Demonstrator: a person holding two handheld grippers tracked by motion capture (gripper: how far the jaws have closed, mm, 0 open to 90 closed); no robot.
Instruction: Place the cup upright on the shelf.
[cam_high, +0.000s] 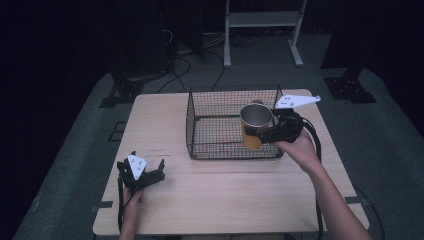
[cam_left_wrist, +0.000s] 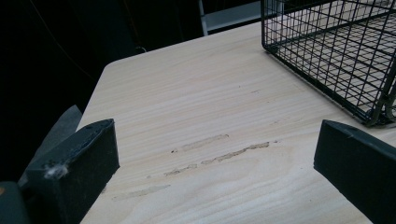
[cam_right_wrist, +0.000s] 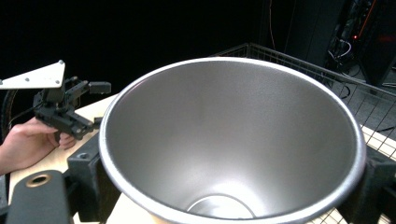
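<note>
Right gripper (cam_high: 261, 131): I have its jaws clamped on the steel cup, one on either side just under the rim.
Steel cup (cam_high: 256, 125): upright, orange outside and bare metal inside, held at the near right part of the wire basket (cam_high: 215, 100); I cannot tell whether it is over the rim or just inside.
Left gripper (cam_high: 150, 172): jaws spread wide with nothing between them, low over the wooden table (cam_high: 225, 200) near its front left corner.
Basket to left gripper: well apart.
</note>
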